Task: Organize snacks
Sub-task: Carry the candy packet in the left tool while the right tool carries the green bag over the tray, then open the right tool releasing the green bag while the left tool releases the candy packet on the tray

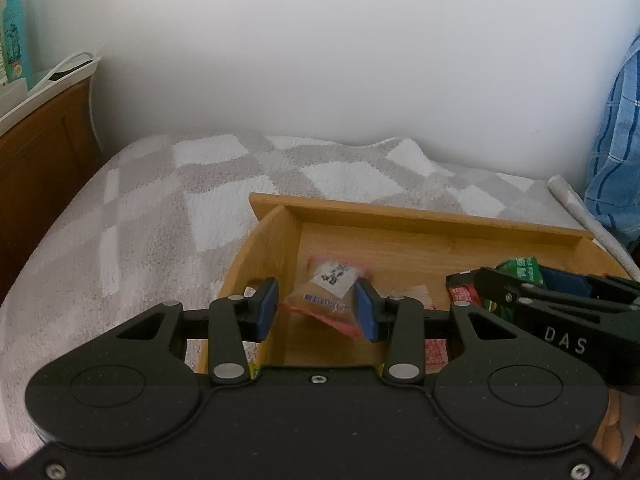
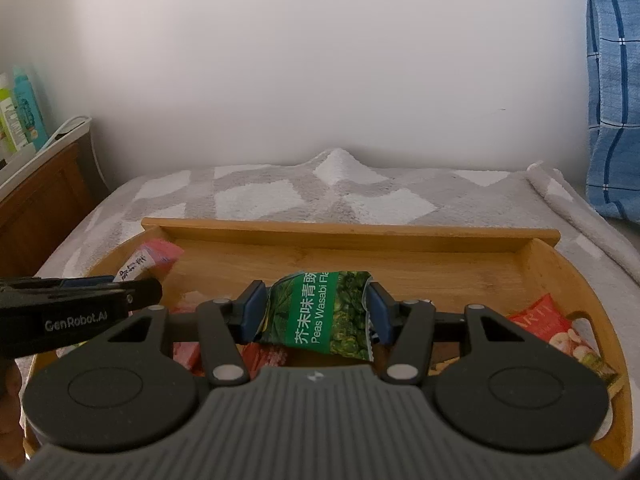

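Note:
A bamboo tray (image 1: pixel 400 216) (image 2: pixel 348 232) lies on a grey and white blanket. My left gripper (image 1: pixel 316 306) is shut on a clear pink-edged snack packet (image 1: pixel 326 292) over the tray's left part; the packet also shows in the right wrist view (image 2: pixel 150 260). My right gripper (image 2: pixel 316 310) is shut on a green wasabi peas packet (image 2: pixel 324 312), held over the tray's middle; the peas packet also shows in the left wrist view (image 1: pixel 520 270). Red snack packets (image 2: pixel 540 316) lie in the tray below.
A wooden headboard with a white bin and bottles (image 1: pixel 16 40) stands at the left. A blue checked cloth (image 2: pixel 614 92) hangs at the right. A white wall is behind. The blanket (image 1: pixel 132 216) spreads left of the tray.

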A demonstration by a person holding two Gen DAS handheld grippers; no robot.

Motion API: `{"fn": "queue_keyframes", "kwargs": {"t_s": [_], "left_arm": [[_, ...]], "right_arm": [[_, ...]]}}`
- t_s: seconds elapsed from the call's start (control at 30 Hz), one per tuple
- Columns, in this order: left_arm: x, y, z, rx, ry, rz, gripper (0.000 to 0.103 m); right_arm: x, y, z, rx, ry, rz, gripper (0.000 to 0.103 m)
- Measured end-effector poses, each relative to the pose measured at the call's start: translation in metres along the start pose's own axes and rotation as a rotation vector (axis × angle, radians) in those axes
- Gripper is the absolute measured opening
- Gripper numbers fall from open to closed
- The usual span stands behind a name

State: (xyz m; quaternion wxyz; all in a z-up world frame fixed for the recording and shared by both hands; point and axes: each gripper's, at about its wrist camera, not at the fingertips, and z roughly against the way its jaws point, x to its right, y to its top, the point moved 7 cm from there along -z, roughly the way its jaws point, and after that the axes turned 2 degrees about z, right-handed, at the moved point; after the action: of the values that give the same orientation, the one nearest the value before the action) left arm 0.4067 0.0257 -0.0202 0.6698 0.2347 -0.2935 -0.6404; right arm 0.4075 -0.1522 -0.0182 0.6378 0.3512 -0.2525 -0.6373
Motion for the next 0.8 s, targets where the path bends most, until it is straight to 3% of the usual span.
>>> {"fn": "queue_keyframes", "kwargs": {"t_s": [0.53, 0.8], "left_arm": [[0.0031, -0.0019, -0.002, -0.021, 0.015, -0.023, 0.04], [0.0046, -0.0026, -0.0023, -0.02, 0.021, -0.033, 0.04]], "right_arm": [[0.0026, -0.0063, -0.0093, -0.038, 0.019, -0.022, 0.062], [-0.0018, -0.0088, -0.0097, -0.042, 0.028, 0.018, 0.076]]}}
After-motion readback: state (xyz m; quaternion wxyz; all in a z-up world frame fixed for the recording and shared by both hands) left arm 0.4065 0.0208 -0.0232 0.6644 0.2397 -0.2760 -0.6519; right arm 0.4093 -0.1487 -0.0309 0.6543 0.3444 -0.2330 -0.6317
